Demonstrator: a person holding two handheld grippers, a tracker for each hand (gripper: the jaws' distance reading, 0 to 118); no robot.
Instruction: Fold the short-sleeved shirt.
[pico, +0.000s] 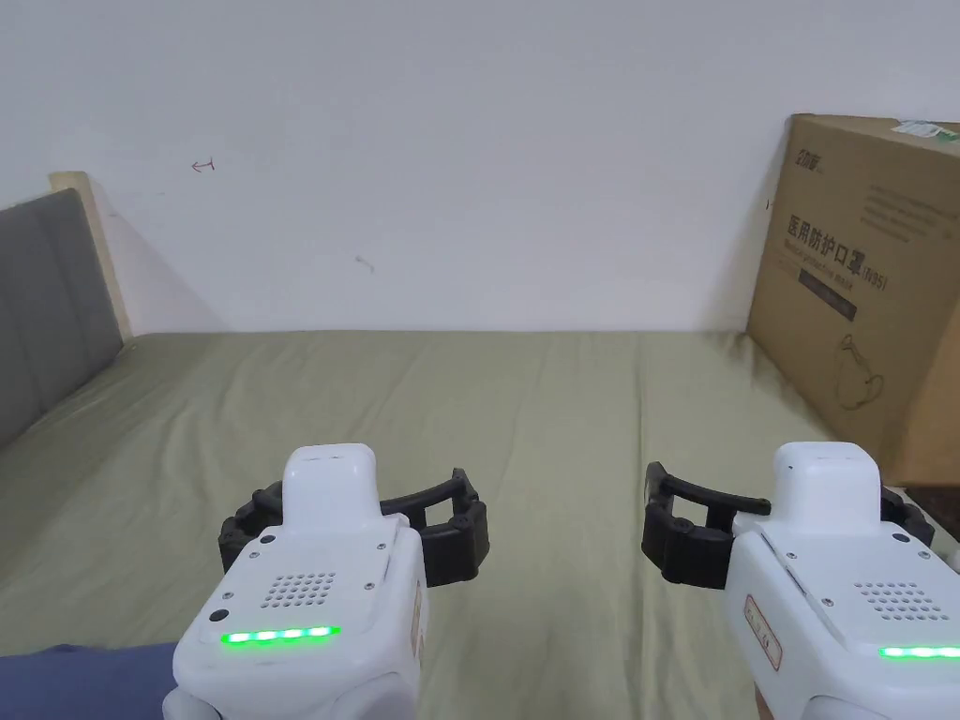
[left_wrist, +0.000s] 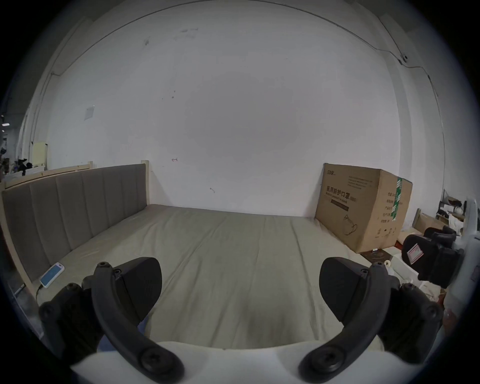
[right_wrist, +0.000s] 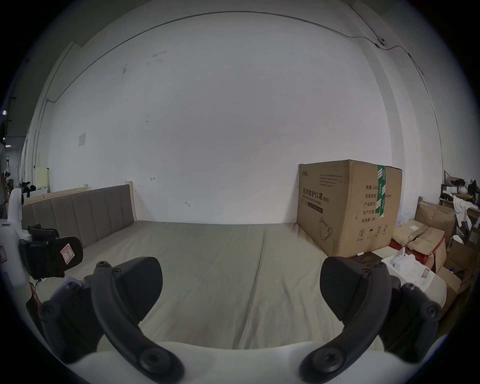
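The short-sleeved shirt (pico: 84, 677) is probably the blue cloth at the lower left corner of the head view, lying on the bed (pico: 525, 412) near the person and just left of the left tool (pico: 352, 525); so little of it shows that its lay cannot be told. In that view both tools hover side by side above the olive sheet, the right tool (pico: 778, 530) well apart from the cloth, each gaping with nothing between its jaws (a ready stance, I judge, before any first grasp). A cardboard box (pico: 867, 291) stands at the bed's right end against the wall. In the left gripper view the left tool (left_wrist: 240, 283) has its jaws spread wide over bare sheet, and a sliver of blue shows below its left jaw, so the shirt (left_wrist: 141, 328) lies under and behind the tool, towards the person; a phone (left_wrist: 52, 274) rests by the headboard (left_wrist: 78, 207). In the right gripper view the right tool (right_wrist: 240, 283) is likewise spread and empty, pointing at the wall, the other tool showing at far left. Folding looks not yet begun.
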